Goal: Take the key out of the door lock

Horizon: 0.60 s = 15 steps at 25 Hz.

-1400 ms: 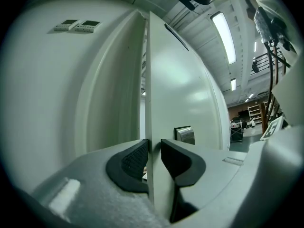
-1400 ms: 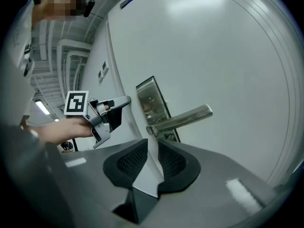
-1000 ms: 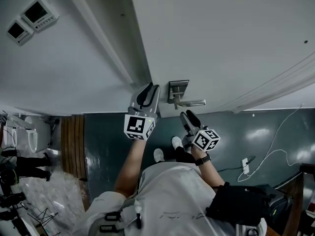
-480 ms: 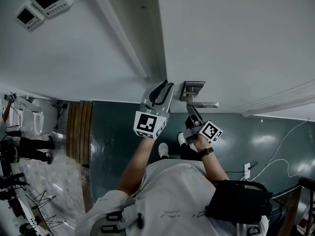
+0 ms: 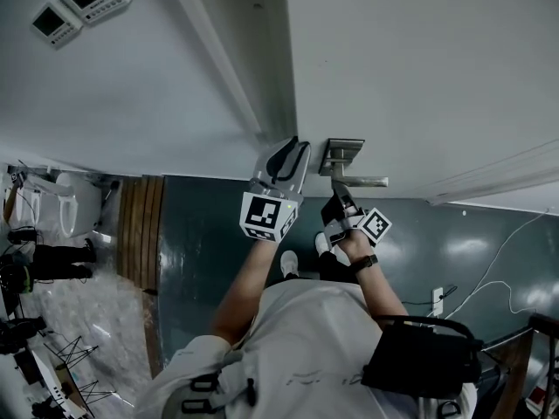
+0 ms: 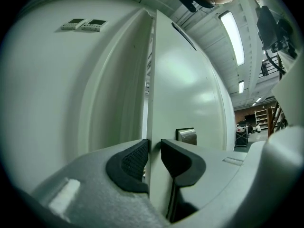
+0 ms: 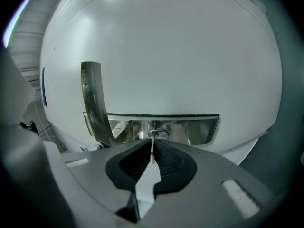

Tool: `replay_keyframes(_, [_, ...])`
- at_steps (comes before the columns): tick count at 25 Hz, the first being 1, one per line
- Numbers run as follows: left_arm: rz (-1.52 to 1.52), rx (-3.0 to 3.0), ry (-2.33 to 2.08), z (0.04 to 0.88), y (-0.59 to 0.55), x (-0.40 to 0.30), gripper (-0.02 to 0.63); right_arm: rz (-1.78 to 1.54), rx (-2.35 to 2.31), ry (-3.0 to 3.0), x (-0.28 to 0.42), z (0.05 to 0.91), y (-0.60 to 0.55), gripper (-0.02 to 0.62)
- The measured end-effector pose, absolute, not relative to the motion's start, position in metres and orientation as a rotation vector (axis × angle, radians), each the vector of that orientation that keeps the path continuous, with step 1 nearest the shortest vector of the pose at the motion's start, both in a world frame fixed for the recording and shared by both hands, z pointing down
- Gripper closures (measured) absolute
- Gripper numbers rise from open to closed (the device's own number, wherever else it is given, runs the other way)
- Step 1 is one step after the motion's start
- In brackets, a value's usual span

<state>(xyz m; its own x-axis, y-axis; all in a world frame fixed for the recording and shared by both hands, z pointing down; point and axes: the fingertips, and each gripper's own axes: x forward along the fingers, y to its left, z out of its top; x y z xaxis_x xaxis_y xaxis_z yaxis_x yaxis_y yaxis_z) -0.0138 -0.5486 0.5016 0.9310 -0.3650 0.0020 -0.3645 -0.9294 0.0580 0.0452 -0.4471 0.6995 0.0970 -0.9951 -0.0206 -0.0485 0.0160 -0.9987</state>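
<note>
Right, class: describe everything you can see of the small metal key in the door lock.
The small metal key shows edge-on as a thin, pale silvery sliver. Its far end sits in the keyhole of the brushed steel lock plate on the white door. Its near end lies between the black ribbed pads of the right gripper, whose jaws have just been closing onto it. Teeth and bow cannot be made out.

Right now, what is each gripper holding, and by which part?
The right gripper, its jaws just closing in, pinches the key by its head, shaft in the lock. The left gripper clamps the door across its edge.
</note>
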Motion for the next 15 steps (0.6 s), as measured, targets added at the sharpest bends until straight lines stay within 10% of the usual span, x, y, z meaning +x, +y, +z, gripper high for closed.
replay_keyframes(15, [0.008, 3.021, -0.561, 0.502, -0.548, -0.012, 0.518, -1.118, -1.278, 1.17, 0.023, 0.704, -0.411, 0.571])
